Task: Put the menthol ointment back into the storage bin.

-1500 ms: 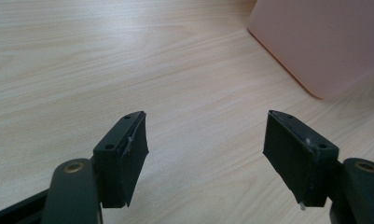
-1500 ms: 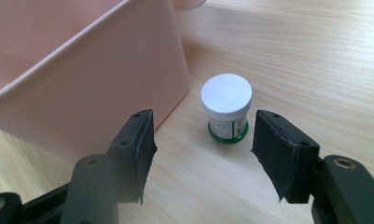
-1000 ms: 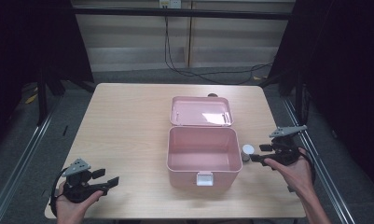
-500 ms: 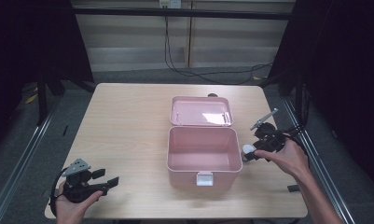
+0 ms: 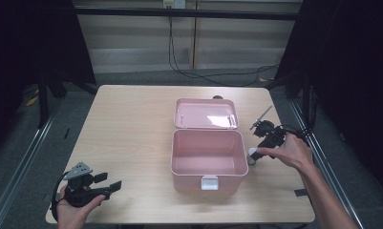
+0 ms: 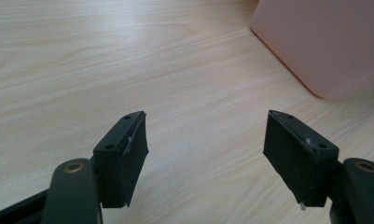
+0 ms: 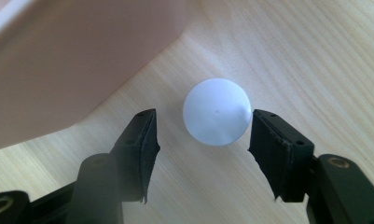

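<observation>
Nearest to the person, the left gripper point(image 5: 103, 183) is resting on the counter point(image 5: 127, 143) well to the near left of the pink box point(image 5: 208, 160), its jaws standing wide with nothing but bare wood between them; it is taking no part yet.

Farther along, just beside the right wall of the pink box, the right gripper point(image 7: 201, 140) is working at a small white ball point(image 7: 217, 117) lying on the counter. Its jaws have just been closing in and are now bracketing the ball: the right one looks to be touching it or very nearly so, while a gap is showing on the left, so the ball is not yet gripped.

The pink box is sitting open and empty, its lid point(image 5: 207, 113) leaning back beyond it. By my reading, the job is only starting: the squeeze, the lift and the drop into the box are all still waiting.
</observation>
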Action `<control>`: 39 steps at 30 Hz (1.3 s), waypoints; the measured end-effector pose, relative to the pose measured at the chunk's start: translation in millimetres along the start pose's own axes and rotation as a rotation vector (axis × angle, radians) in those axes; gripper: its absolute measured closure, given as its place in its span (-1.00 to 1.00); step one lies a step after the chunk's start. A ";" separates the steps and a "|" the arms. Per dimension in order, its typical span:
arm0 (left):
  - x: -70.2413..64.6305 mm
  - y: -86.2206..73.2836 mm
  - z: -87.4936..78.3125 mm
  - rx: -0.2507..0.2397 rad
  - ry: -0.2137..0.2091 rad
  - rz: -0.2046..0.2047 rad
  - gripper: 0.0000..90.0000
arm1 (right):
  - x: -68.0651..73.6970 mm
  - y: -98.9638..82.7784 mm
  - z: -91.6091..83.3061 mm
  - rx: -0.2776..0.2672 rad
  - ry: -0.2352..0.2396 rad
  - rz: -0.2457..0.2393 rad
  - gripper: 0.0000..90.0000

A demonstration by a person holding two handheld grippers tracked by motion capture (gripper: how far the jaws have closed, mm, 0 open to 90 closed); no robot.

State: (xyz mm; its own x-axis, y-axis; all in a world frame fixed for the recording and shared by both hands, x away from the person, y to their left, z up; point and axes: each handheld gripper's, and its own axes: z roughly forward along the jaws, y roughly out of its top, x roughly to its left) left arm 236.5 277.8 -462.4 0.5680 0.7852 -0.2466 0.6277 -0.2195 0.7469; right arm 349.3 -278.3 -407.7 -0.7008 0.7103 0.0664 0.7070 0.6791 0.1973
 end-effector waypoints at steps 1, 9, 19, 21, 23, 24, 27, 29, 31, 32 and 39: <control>0.1 -0.1 0.0 0.000 -0.001 -0.003 -0.33 | -0.2 2.1 0.7 0.012 -0.002 -0.001 -0.05; -1.0 0.0 1.1 0.004 0.002 -0.001 -0.32 | -2.0 9.7 12.3 0.069 -0.020 -0.009 0.04; -1.4 -0.1 1.7 0.009 -0.005 0.001 -0.33 | -9.2 16.9 23.6 0.115 -0.005 -0.032 0.01; -1.5 -0.2 1.5 0.009 -0.004 0.001 -0.33 | -9.0 19.2 26.6 0.130 0.004 -0.038 0.05; -1.2 -0.3 1.1 0.006 -0.001 0.003 -0.33 | -9.2 19.7 28.2 0.124 0.002 -0.047 0.11; -1.4 -0.4 1.1 0.007 0.000 0.001 -0.33 | -9.1 19.8 28.9 0.123 0.004 -0.044 0.11; -1.2 -0.3 0.9 0.009 -0.002 0.005 -0.32 | -10.0 20.4 29.4 0.133 0.006 -0.049 0.11; -1.4 -0.4 1.0 0.007 0.000 0.002 -0.33 | -10.2 20.5 29.9 0.133 0.013 -0.041 0.08; -1.5 -0.5 1.1 0.007 -0.002 0.001 -0.32 | -9.9 21.0 32.1 0.155 0.022 -0.040 0.05; -1.5 -0.5 1.1 0.007 -0.002 0.001 -0.32 | -9.9 21.0 32.1 0.155 0.022 -0.040 0.05; -0.8 -1.0 0.2 0.012 -0.008 0.001 -0.32 | -9.0 21.8 35.4 0.157 0.006 -0.047 0.12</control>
State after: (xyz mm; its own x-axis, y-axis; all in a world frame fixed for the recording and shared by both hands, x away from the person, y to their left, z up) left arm 235.5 277.2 -463.1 0.5726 0.7806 -0.2508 0.6336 -0.2272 0.7396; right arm 374.4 -263.4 -438.6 -0.7339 0.6760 0.0670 0.6790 0.7327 0.0448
